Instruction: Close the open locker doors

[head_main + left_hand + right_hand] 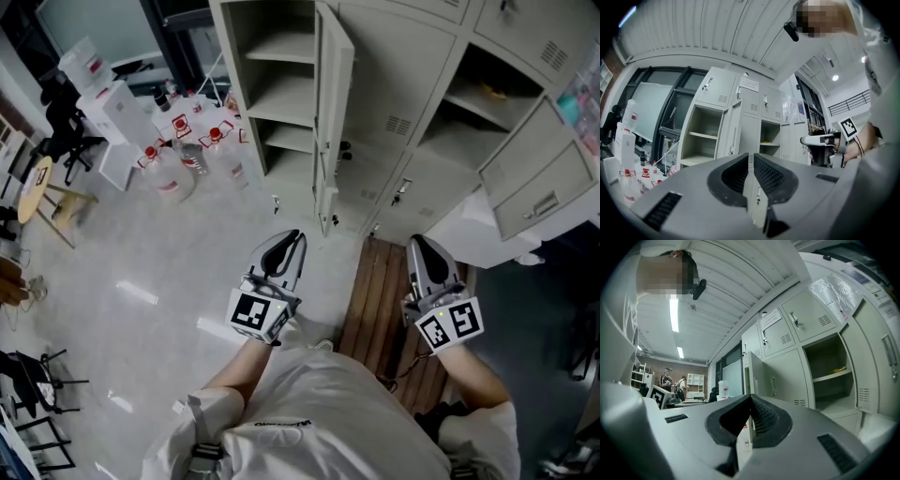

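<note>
A row of grey lockers [403, 122] fills the top of the head view. A tall door [333, 112] stands open edge-on to me beside a shelved compartment [281, 84]. Further right, a second compartment [483, 98] is open, its door [539, 164] swung out to the right. My left gripper [286, 246] hovers short of the tall door, jaws a narrow slit apart, nothing between them [751, 155]. My right gripper [424, 251] is shut and empty [751, 397], short of the lockers. In the left gripper view the open door [733, 136] is ahead.
Several bottles with red labels [183, 150] and white boxes [103, 103] stand on the floor left of the lockers. A wooden stool [37, 192] is at far left. A wooden slat mat [375, 300] lies under my right side. People [665, 378] stand far behind.
</note>
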Demonstrator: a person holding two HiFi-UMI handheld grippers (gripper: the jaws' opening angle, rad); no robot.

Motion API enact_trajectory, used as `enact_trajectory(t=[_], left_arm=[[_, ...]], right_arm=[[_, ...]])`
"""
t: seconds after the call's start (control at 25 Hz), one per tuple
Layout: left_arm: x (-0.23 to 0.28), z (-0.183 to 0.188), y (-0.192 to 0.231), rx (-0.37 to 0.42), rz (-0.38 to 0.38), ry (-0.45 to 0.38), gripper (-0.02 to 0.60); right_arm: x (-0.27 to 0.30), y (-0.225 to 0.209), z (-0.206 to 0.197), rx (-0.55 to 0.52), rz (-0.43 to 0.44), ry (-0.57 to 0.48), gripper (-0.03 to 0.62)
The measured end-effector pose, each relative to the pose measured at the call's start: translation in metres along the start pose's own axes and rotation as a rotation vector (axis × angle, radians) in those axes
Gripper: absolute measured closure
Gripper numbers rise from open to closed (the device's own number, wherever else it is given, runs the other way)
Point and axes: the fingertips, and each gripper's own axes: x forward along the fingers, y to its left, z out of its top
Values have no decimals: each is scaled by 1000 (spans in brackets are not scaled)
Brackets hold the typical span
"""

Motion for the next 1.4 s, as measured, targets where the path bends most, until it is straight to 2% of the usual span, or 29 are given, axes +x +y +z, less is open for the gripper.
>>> enact_trajectory(t=[0.56,0.96,1.4], left_arm=[[80,-34,48,-44,-126,47,503],[133,-67,77,-31,-282,96,463],[180,-84,80,-31,-473,110,439]], right_arm=[[97,-8,-17,-9,-41,63,583],[160,-5,-46,4,-106,134,583],[176,-9,-55,20,-240,144,583]])
